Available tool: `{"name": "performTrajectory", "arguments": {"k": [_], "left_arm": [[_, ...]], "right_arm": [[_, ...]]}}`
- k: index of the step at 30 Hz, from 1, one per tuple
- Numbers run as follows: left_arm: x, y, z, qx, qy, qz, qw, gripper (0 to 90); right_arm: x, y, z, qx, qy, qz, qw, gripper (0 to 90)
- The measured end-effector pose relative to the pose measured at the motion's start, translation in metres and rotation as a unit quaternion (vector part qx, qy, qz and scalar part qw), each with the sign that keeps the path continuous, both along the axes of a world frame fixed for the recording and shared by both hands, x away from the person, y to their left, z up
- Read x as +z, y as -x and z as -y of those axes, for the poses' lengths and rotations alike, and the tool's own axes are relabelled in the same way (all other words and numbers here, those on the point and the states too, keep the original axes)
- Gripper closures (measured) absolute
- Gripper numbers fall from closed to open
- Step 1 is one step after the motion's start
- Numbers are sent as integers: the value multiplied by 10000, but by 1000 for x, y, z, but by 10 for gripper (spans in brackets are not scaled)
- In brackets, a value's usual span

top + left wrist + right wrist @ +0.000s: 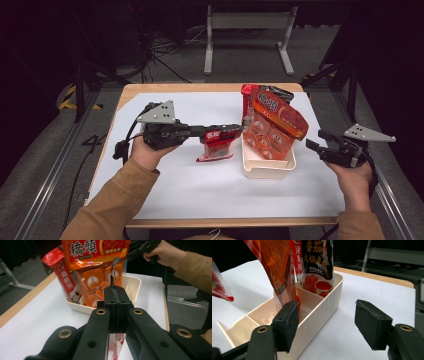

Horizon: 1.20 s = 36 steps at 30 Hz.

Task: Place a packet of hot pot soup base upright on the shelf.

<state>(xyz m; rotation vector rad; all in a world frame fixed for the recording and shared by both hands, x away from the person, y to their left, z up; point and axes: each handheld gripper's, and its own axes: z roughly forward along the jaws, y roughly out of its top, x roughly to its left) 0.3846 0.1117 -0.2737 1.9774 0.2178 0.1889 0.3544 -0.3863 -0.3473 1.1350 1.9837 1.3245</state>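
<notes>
So my left gripper (239,131) is clamped tight on the top edge of a small red-and-clear plastic sauce packet (216,146), and the packet hangs off the jaws above the white table sheet (200,185), just at 9 o'clock from the cream ribbed plastic bin (267,167). In the left gripper view the packet's thin edge (113,272) pokes up between my closed jaws. The bin sits around the middle of the table, with a big orange pouch with round windows (272,127) leaning in it, a red packet (246,97) standing behind that at 12 o'clock, and a dark packet with yellow lettering (318,262) beside it. My right gripper (314,140) hovers at 3 o'clock of the bin, jaws apart, nothing in them.
</notes>
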Motion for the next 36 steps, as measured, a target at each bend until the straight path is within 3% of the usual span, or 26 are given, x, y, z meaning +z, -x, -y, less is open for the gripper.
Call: {"name": "performTrajectory", "arguments": {"k": [22,24,36], "left_arm": [[14,-1,45,-559,134,62,9983,900],[15,-3,55,-657,138,63,9977,900],[12,-15,82,-831,323,62,9960,900]], "right_arm": [[-15,8,6,-169,17,-211,9996,315],[-17,10,7,-166,72,-242,9995,315],[-17,19,14,-224,41,-221,9995,315]]}}
